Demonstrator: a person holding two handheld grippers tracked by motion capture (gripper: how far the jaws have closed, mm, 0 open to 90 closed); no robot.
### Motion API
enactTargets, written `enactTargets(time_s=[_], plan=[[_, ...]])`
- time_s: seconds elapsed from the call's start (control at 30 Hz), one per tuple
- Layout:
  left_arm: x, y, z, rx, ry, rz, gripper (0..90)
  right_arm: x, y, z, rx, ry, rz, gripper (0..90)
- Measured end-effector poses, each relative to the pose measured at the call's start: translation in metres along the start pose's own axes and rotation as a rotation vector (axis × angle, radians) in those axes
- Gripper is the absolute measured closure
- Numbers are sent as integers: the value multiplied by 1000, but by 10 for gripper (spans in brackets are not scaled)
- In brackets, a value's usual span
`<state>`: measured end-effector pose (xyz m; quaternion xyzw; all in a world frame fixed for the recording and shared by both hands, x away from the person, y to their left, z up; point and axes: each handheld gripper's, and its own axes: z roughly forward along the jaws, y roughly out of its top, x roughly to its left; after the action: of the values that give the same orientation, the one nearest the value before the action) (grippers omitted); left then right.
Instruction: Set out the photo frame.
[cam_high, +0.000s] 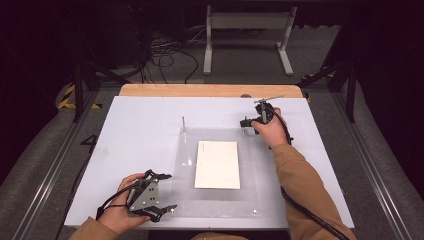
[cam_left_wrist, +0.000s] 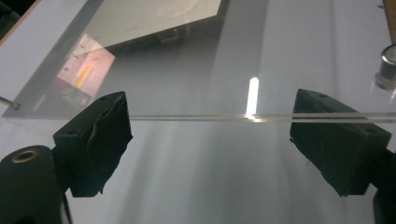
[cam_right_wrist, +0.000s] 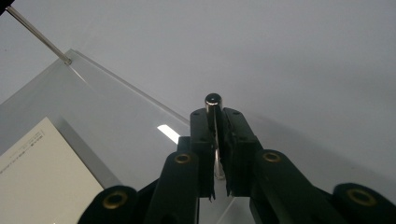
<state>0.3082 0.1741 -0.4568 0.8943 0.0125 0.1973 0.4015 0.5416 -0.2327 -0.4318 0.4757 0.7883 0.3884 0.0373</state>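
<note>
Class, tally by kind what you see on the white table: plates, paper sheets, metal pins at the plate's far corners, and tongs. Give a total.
Clear plate: 1
White paper sheet: 1
Metal pins at far corners: 2 (thin pin, held pin)
Tongs: 2 (left tongs, right tongs)
Total: 6

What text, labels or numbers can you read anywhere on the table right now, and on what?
None is legible.
White sheet under the clear acrylic plate: faint printed lines along one edge in the right gripper view, too small to read.
Pink and yellow label seen in the plate's surface in the left gripper view: small print, too blurred to read.
Metal pin in the right tongs: no marking.
</note>
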Motion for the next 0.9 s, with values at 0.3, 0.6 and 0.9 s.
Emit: enactTargets(time_s=[0.3,0.6,0.9], plan=[[6,5,-1,-54,11,-6,156,0,0,0,-5,2,0,836],[13,11,3,-144,-34,-69,165,-3,-2,-1,-15,24,-6,835],[18,21,0,-181,-20,-58,236,-6,-3,-2,-27,34,26,837]])
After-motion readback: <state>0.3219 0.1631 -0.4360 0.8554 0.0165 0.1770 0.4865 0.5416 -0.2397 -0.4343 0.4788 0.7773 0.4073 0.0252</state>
